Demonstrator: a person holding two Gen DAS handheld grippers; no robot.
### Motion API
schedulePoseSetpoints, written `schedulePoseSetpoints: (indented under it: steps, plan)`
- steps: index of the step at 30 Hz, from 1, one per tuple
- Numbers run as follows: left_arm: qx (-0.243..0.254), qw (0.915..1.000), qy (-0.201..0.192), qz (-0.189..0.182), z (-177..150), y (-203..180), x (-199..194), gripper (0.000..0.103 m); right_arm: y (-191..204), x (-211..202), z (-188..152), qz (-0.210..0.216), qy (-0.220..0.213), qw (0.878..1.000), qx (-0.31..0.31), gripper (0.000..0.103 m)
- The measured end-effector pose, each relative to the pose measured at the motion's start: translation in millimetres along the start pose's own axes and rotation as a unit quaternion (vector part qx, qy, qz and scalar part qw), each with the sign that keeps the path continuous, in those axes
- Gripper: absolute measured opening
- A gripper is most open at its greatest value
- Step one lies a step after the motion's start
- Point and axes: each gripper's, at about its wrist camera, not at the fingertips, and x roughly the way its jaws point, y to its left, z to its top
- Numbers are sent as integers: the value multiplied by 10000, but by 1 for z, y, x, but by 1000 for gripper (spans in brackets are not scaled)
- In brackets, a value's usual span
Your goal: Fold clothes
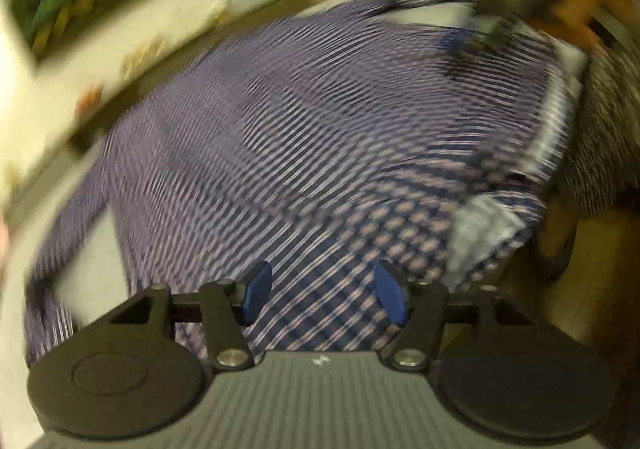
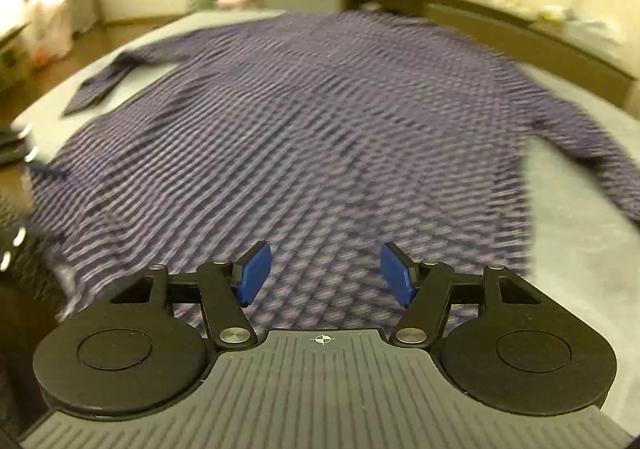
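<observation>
Both the left gripper [image 1: 322, 295] and the right gripper [image 2: 324, 275] gaped wide above the plaid shirt [image 2: 296, 137]; only the left view caught a hand [image 1: 572, 9] at upper right.

- Your left gripper [image 1: 323, 291] has its blue pads well apart, nothing between them, hovering over the near edge of the shirt [image 1: 304, 137].
- Your right gripper [image 2: 325, 273] is spread just as wide, empty, also above the shirt's near edge.
- Your hand [image 1: 568, 15] shows blurred at the shirt's far corner.
</observation>
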Motion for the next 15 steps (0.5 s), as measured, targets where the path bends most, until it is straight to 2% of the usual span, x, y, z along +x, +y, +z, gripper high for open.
schedulePoseSetpoints:
  steps: [2, 3, 7, 9, 11, 13, 14, 15]
  plan:
    - [-398, 9990, 187, -22, -3, 14, -6, 59, 6, 4, -5, -74, 296, 9992, -276, 75]
    - [-514, 9983, 251, 85, -4, 21, -8, 59, -3, 4, -6, -234, 393, 9987, -234, 82]
    - [-903, 9954, 58, 317, -3, 44, -21, 58, -51, -4, -11, -1167, 673, 9907, 188, 80]
    - [-1154, 9924, -108, 417, -1, 59, -27, 58, -54, -4, -13, -1465, 611, 9873, 85, 80]
    - [-1839, 9806, -393, 559, 3, 92, -33, 68, -44, -5, -14, -1658, 481, 9849, -164, 74]
    - [-2543, 9623, -660, 707, 6, 128, -38, 73, -35, -6, -16, -1849, 351, 9813, -413, 72]
    - [-3041, 9467, -739, 757, 3, 153, -34, 73, -30, -7, -17, -1943, 286, 9790, -538, 73]
    - [-3674, 9241, -818, 659, -7, 179, -30, 73, -26, -7, -17, -2038, 220, 9765, -662, 74]
